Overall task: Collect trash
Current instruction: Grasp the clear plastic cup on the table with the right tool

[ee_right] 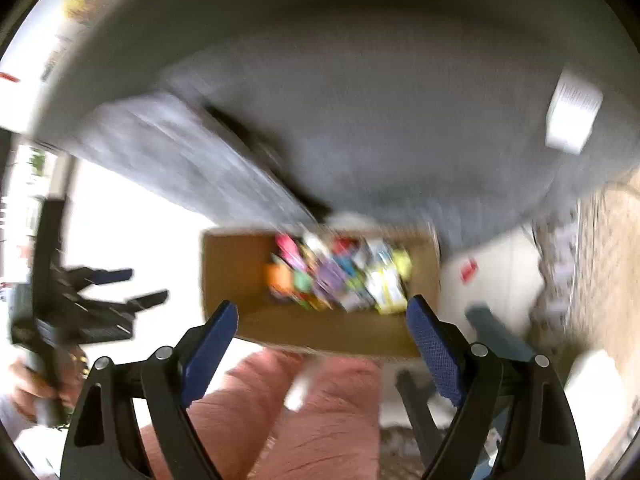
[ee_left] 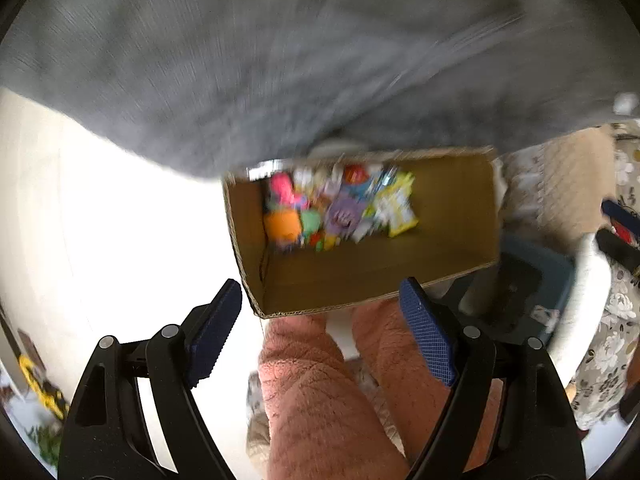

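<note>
An open cardboard box [ee_left: 452, 216] stands on the floor against a grey sofa [ee_left: 240, 60]. Several colourful wrappers [ee_left: 336, 208] lie in its left half. My left gripper [ee_left: 320, 316] is open and empty, held above the box's near edge. In the right wrist view the box [ee_right: 236, 272] with the wrappers [ee_right: 340, 276] lies just ahead of my right gripper [ee_right: 322, 334], which is open and empty. The left gripper [ee_right: 120, 288] shows at the left there, open. Both views are blurred by motion.
The person's legs in pink fleece trousers [ee_left: 320, 400] fill the foreground below both grippers. A white carton [ee_right: 574, 116] lies on the sofa [ee_right: 380, 120]. A small red scrap [ee_right: 469, 271] lies on the white floor right of the box. A dark blue bin [ee_left: 536, 280] stands at the right.
</note>
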